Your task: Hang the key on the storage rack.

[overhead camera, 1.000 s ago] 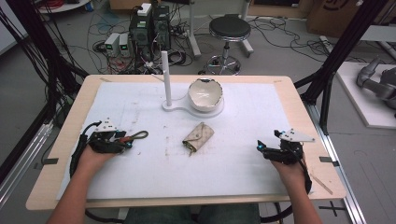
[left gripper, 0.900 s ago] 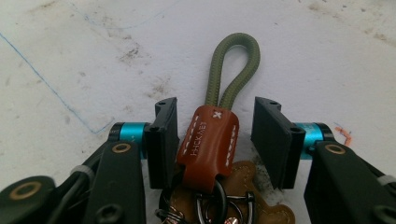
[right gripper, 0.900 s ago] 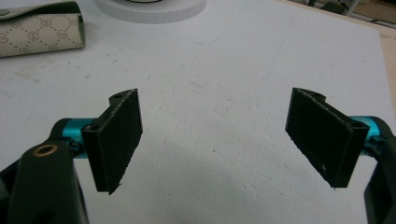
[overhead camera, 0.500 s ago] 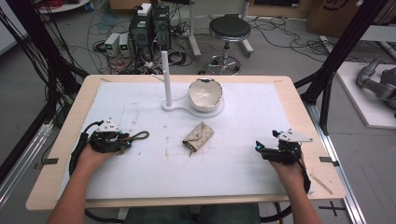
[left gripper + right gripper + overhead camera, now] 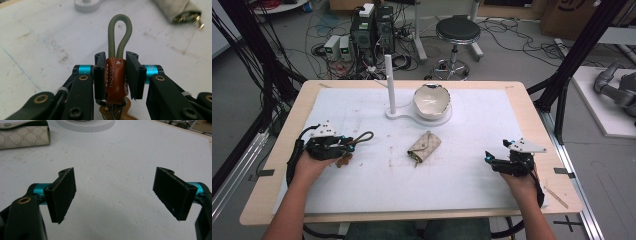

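My left gripper (image 5: 348, 145) (image 5: 116, 60) is at the table's left, shut on a key fob. Its jaws have just been closing, and the pads now press the fob's brown leather tab (image 5: 115, 77) from both sides. The fob's olive cord loop (image 5: 363, 137) (image 5: 119, 32) sticks out ahead of the jaws, and keys hang hidden below. A beige patterned key pouch (image 5: 424, 146) (image 5: 23, 135) lies at the table's middle. My right gripper (image 5: 488, 159) (image 5: 116, 192) rests at the right, open, with bare mat between its pads.
A white bowl (image 5: 431, 101) sits on a white stand base with an upright post (image 5: 389, 82) at the back middle. A white mat (image 5: 472, 125) covers the wooden table. Cables, computers and a stool stand beyond the far edge.
My left gripper's jaws have closed on the leather tab, and the gripper has risen slightly with the fob. The right gripper has stayed still.
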Demonstrator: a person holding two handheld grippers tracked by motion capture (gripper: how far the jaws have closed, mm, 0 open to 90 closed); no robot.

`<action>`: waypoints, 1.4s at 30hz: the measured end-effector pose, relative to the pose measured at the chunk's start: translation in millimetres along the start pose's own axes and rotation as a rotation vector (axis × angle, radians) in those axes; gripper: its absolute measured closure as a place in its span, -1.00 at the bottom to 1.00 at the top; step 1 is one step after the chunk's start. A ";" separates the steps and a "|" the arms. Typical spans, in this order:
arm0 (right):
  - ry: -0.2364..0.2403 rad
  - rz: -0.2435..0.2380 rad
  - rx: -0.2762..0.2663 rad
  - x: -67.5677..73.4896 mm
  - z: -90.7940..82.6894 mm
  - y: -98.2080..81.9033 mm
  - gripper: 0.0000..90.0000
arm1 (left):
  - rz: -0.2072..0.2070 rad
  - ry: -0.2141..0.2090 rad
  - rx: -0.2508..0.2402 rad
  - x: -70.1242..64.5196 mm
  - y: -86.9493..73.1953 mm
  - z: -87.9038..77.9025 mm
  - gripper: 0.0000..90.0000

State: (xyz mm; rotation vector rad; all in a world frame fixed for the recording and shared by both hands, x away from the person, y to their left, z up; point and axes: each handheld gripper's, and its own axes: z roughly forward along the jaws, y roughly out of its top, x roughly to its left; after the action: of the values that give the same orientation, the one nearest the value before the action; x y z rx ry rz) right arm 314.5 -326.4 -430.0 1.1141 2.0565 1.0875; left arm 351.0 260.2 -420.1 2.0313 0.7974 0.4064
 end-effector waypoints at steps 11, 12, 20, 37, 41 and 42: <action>0.009 -0.003 -0.002 4.4 1.9 2.3 -0.58 | -0.040 -0.003 -0.153 -11.7 36.4 -10.8 0.56; 0.011 0.000 -0.001 4.9 1.9 2.4 -0.58 | -0.033 -0.004 -0.159 -12.2 41.2 -11.1 0.56; 0.009 -0.002 -0.006 4.0 1.9 2.4 -0.58 | 0.007 0.021 -0.227 -14.8 84.2 -9.5 0.56; 0.009 0.007 0.001 0.1 2.7 0.8 -0.58 | 0.031 0.101 -0.253 -1.5 160.5 -2.2 0.56; 0.010 0.007 0.002 -0.3 2.1 0.3 -0.58 | 0.033 0.114 -0.223 -0.8 162.1 8.1 0.56; 0.008 0.010 0.002 -0.3 1.7 0.2 -0.58 | 0.027 0.120 -0.218 -0.2 161.8 10.0 0.56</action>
State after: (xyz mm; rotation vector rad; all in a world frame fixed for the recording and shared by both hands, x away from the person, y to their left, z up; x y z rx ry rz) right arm 316.1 -325.9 -430.7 1.1236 2.0613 1.0966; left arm 418.2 189.5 -290.6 1.8291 0.7636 0.6094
